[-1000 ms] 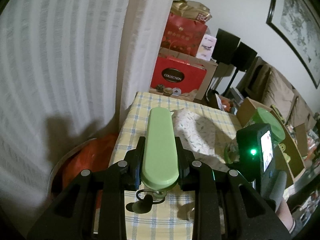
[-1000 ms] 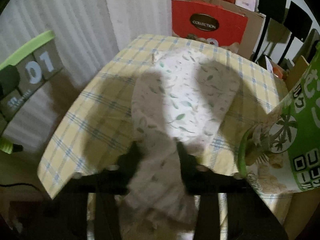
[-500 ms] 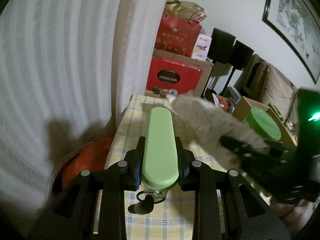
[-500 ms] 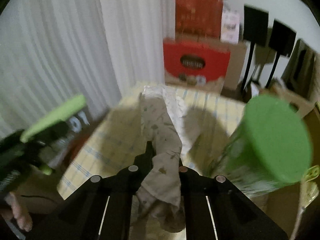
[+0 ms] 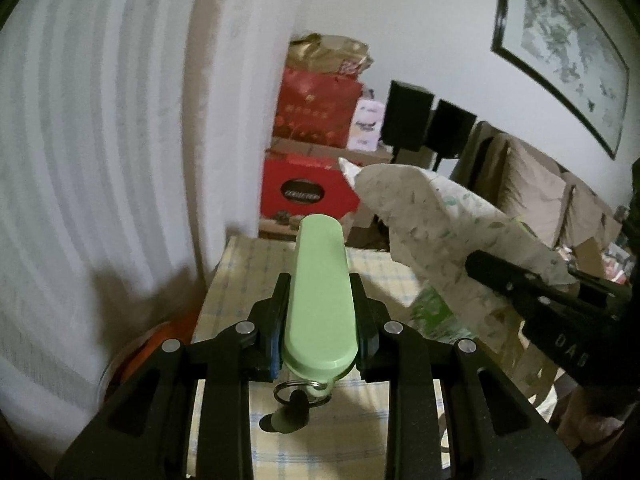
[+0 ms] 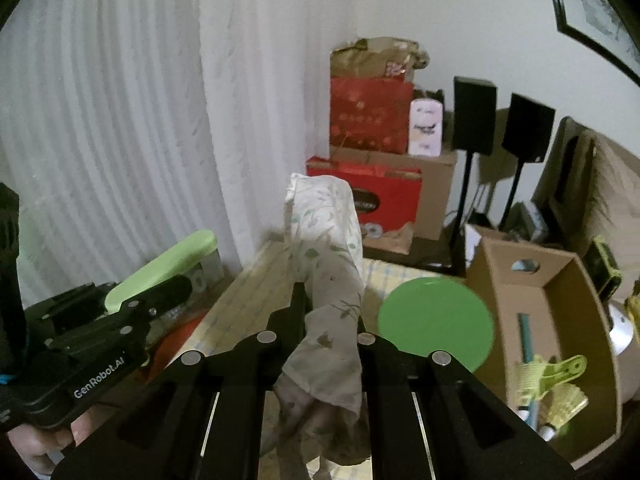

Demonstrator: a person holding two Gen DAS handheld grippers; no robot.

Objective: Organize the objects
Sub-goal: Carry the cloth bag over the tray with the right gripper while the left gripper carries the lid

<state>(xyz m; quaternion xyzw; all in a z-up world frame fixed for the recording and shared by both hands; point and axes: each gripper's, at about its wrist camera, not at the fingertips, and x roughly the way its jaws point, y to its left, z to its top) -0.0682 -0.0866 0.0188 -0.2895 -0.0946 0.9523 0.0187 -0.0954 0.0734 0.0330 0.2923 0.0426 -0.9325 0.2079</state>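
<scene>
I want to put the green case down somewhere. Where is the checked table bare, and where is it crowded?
Bare checked table shows on the curtain side, under and left of the green case in the left gripper. The right is crowded: the green-lidded canister, the cardboard box, and the leaf-print cloth hanging from the right gripper.

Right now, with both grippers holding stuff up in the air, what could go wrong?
1. The cloth hangs loose below the right hand-held gripper. It might brush the green lid beside it and tip that container.
2. The left hand-held gripper pinches the smooth green case by its sides only, so it could slip out.
3. The two grippers are close together and might bump.
</scene>
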